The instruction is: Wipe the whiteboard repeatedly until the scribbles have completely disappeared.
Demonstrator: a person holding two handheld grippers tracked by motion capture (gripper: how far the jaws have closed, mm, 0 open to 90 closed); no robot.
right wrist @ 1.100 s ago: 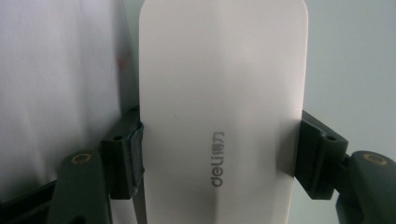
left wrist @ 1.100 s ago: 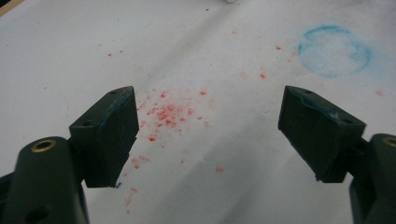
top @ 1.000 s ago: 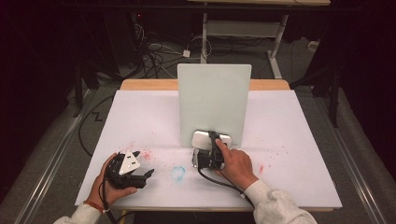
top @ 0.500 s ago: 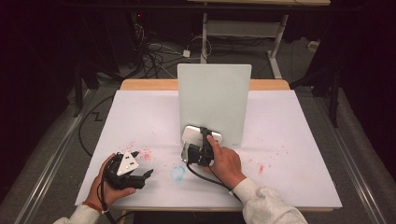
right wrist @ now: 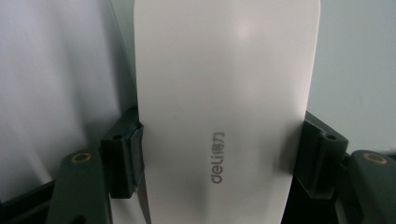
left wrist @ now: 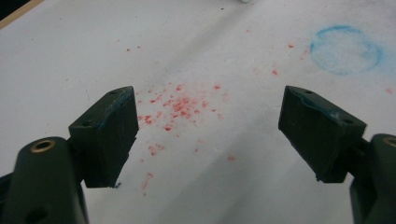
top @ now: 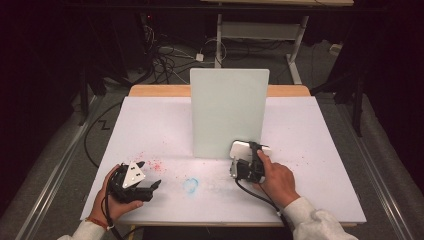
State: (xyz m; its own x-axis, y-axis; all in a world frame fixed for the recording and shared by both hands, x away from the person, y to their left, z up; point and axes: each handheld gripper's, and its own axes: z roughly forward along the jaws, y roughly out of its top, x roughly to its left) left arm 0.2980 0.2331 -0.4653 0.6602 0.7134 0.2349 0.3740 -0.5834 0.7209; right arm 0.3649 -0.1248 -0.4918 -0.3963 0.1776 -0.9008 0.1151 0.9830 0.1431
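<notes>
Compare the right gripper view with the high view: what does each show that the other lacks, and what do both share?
Right gripper view alone: the white eraser close up, its grey "deli" lettering readable, both black pads pressed against its sides.

High view alone: the left gripper, jaws apart over red specks on the white table sheet, a blue ring mark, and the cables on the floor behind the table.

Both: the right gripper shut on the white eraser, held at the lower right of the upright pale board.
</notes>
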